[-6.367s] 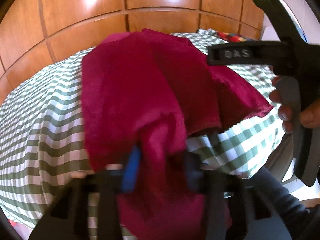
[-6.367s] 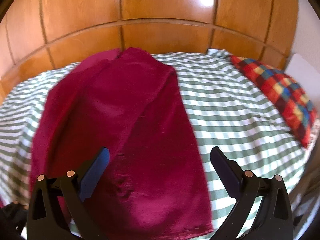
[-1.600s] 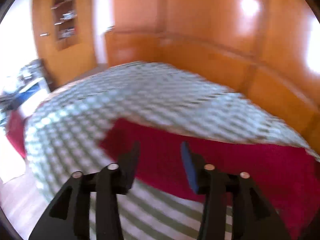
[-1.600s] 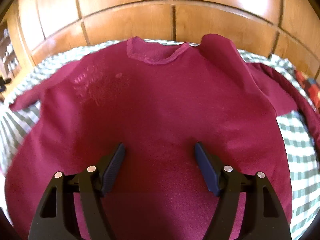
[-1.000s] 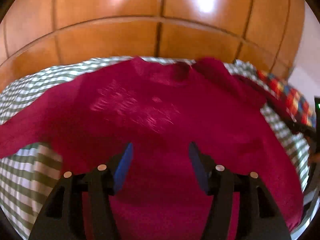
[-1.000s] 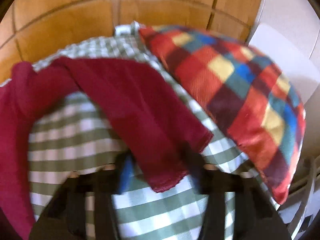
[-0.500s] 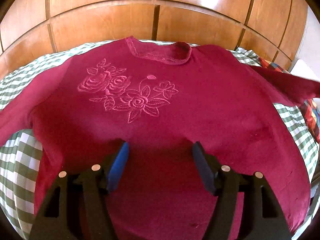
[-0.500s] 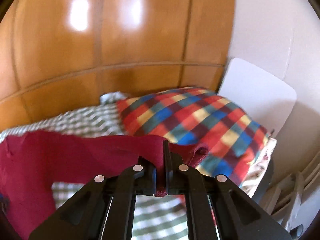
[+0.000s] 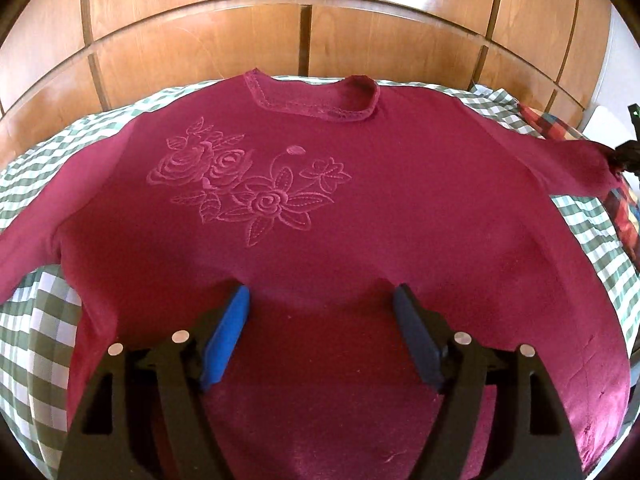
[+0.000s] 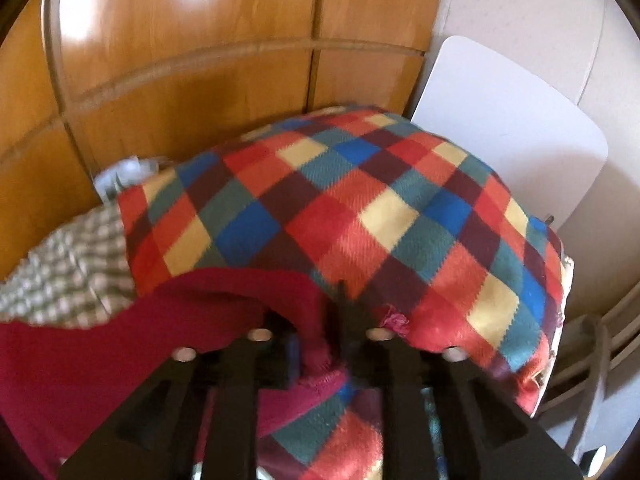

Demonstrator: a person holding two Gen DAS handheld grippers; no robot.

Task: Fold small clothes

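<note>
While the maroon embroidered long-sleeved top (image 9: pixel 360 216) lies flat on the green-checked bedspread (image 9: pixel 32 320), left gripper (image 9: pixel 320 336) hovers wide, opening, empty; right gripper (image 10: pixel 320 344) opening, sleeve cuff (image 10: pixel 316 344) between its jaws

The left gripper (image 9: pixel 322 340) points steeply downward, its 2 fingers (image 9: pixel 226 332) spread wide with jaws opening and nothing between them. The right gripper (image 10: pixel 320 344) also tilts downward; its jaws are opening, with red cloth between them.
</note>
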